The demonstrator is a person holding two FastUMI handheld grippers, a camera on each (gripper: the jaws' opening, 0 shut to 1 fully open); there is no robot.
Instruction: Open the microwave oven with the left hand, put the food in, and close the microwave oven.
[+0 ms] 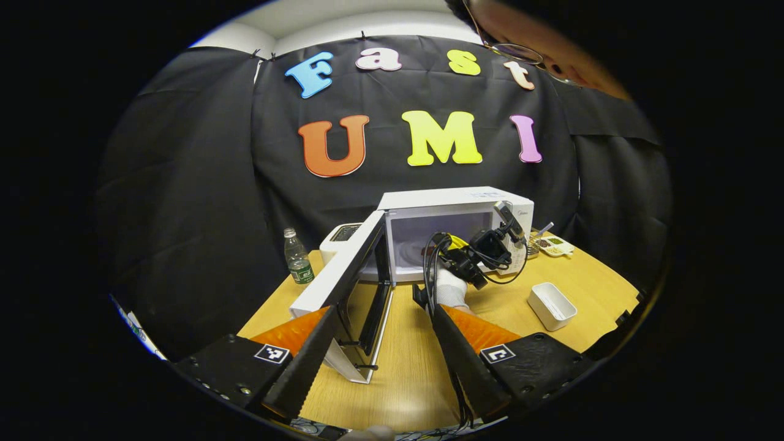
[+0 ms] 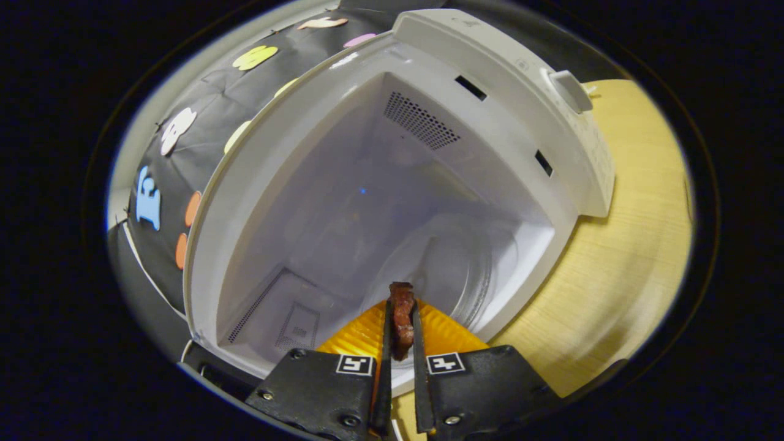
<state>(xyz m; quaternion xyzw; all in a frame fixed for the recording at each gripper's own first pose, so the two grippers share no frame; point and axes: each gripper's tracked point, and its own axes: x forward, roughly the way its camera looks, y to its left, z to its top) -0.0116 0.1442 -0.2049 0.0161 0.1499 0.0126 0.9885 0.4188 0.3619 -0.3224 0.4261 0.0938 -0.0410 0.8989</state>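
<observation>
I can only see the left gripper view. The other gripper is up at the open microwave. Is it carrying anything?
Observer: Yes. In the right gripper view, the right gripper has its jaws pressed on a small dark reddish piece of food.
Operator: Is the food inside the oven yet?
Observer: It sits at the opening of the microwave, pointing in. I cannot tell if it has crossed the front edge.
Operator: What will it land on?
Observer: A round glass turntable lies on the oven floor just ahead of the food.
</observation>
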